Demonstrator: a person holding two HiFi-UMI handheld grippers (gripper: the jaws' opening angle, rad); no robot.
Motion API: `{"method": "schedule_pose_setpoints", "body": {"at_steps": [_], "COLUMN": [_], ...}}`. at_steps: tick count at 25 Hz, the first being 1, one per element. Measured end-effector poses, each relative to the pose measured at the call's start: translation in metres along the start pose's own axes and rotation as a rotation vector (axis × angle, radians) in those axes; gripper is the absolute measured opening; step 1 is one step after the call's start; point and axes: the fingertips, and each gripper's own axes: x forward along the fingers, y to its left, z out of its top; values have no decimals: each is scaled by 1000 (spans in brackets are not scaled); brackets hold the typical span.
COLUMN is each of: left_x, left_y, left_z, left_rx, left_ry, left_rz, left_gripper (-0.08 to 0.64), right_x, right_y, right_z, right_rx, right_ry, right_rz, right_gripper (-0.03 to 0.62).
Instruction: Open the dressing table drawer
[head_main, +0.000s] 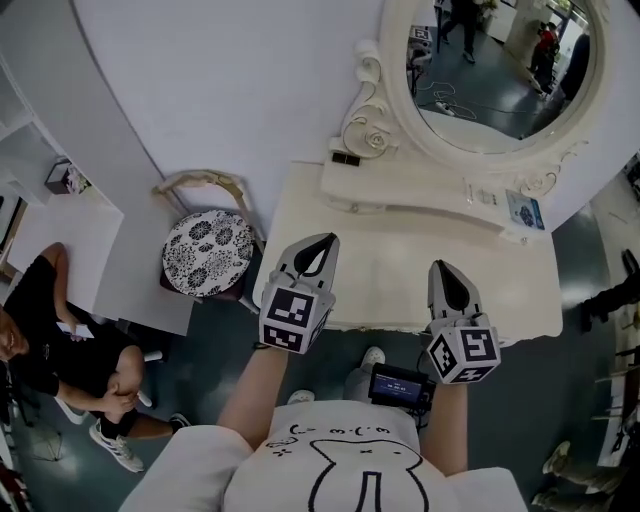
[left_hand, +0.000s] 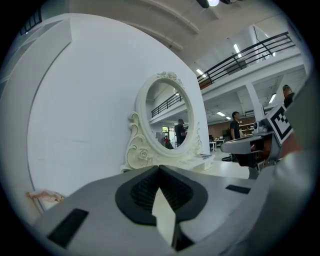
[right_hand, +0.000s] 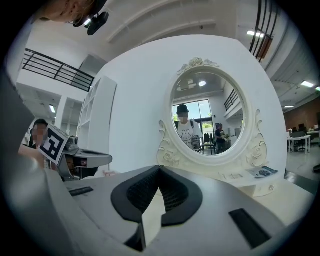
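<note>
The white dressing table stands against the wall with its oval mirror at the back. Its drawer front does not show; from the head view it lies hidden under the top's front edge. My left gripper hangs over the table's front left part, jaws shut, nothing in them. My right gripper is shut and empty too, over the front middle. In the left gripper view the shut left gripper points at the mirror. In the right gripper view the right gripper faces the mirror.
A stool with a flowered cushion stands left of the table. A person sits on the floor at the far left beside a white shelf unit. A small blue card leans on the table's raised back shelf.
</note>
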Motion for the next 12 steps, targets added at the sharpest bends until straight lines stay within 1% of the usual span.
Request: {"method": "schedule_pose_setpoints", "body": {"at_steps": [7,12], "left_x": [44,65], "left_y": [-2,-1], "left_z": [-6,-9], "left_rx": [-16,-42], "left_ry": [17,38], "left_rz": [75,142], "left_gripper": [-3,-2], "right_x": [39,61], "right_y": [-46,-73], "right_z": [-4,-10], "right_rx": [3,4], "right_ry": [14,46], "right_rz": [85,149], "right_gripper": [15,15]}}
